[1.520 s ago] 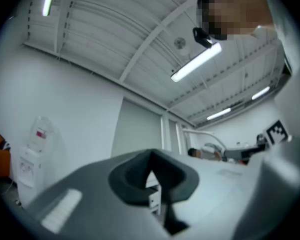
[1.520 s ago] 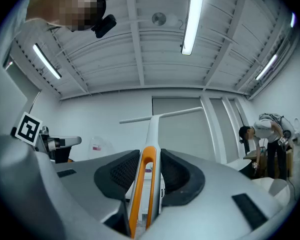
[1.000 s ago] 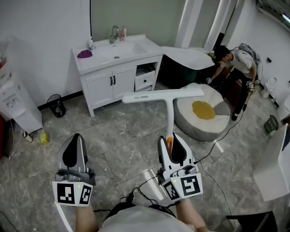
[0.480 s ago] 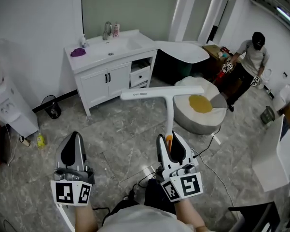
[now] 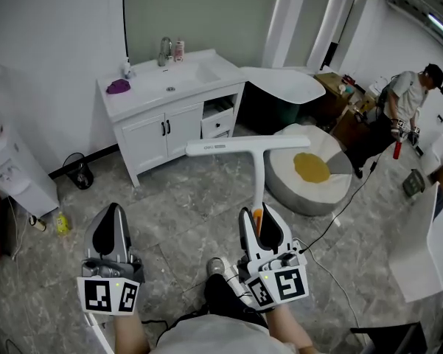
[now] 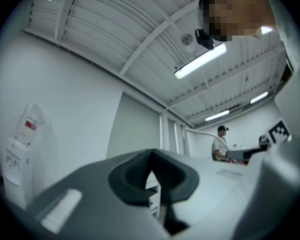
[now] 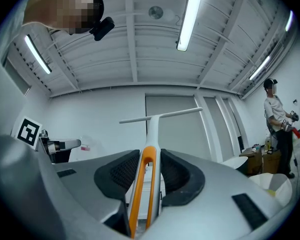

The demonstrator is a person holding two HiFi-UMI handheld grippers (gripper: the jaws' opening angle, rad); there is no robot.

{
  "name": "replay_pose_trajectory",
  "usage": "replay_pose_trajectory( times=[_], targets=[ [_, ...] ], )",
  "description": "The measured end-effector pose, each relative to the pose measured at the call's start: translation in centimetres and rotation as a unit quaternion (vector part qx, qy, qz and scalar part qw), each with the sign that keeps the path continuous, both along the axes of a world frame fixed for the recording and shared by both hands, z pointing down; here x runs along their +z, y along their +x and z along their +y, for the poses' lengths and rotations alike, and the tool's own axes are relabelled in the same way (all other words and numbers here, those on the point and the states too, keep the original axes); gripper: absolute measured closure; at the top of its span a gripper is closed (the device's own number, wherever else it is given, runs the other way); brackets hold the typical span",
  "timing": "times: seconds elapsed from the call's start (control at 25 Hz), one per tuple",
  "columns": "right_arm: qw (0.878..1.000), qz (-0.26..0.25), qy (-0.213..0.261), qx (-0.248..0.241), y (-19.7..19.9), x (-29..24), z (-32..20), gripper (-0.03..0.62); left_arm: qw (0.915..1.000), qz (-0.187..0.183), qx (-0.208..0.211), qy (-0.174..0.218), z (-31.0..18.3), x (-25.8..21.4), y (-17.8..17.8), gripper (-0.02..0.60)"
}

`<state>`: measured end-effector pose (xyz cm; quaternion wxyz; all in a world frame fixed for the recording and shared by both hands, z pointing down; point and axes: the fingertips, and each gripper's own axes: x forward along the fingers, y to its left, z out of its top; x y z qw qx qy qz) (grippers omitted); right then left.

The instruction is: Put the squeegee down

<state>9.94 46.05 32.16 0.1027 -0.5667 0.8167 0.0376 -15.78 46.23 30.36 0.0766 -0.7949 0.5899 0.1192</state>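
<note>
While the squeegee [image 5: 247, 147] has yet to be set down, the person's right tool [image 5: 264, 220] has it clenched by its orange-trimmed handle. The white shaft rises from the jaws and the long blade bar lies crosswise at the top. From the head view that bar hangs in the air in front of the white vanity cabinet [image 5: 169, 120] and a little to its right, well clear of the grey tiled floor [image 5: 169, 212]. The right gripper view shows both dark pads pressed against the handle loop of the squeegee [image 7: 154, 129], with the right tool [image 7: 150, 166] tipped slightly upward.

The left tool [image 5: 112, 216] is level with its partner, on the side nearer the cabinet's left end, and carries nothing. In its own view the left tool [image 6: 152, 171] has its pads drawn together, with only a sliver of the room visible between them. A second person [image 5: 409, 98] stands well to the right of the cabinet.

The step in hand appears to be the carry toward a resting place. The next move would call for lowering the blade bar onto the floor or the cabinet's bench top until it bears its own weight, and only then easing the right jaws apart, since the squeegee would likely tip if let go upright.
</note>
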Motion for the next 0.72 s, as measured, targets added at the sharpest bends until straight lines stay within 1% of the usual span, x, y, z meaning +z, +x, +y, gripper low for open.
replay_pose_trajectory(
  times=[0.28,0.44,0.72],
  targets=[
    [1.000,-0.019,0.007,-0.024,0.9,-0.4,-9.3,0.462,0.9994,-0.009,-0.033,0.002,-7.1,-0.7,0.4,0.574],
    [0.999,-0.019,0.008,-0.041,1.5,-1.0,-14.8,0.463,0.9988,-0.009,-0.047,0.008,-11.9,-2.0,1.1,0.574],
    [0.998,-0.017,0.010,-0.053,3.8,-1.6,-23.4,0.462,0.9985,-0.008,-0.051,0.019,-20.3,-3.0,3.7,0.574]
  ],
)
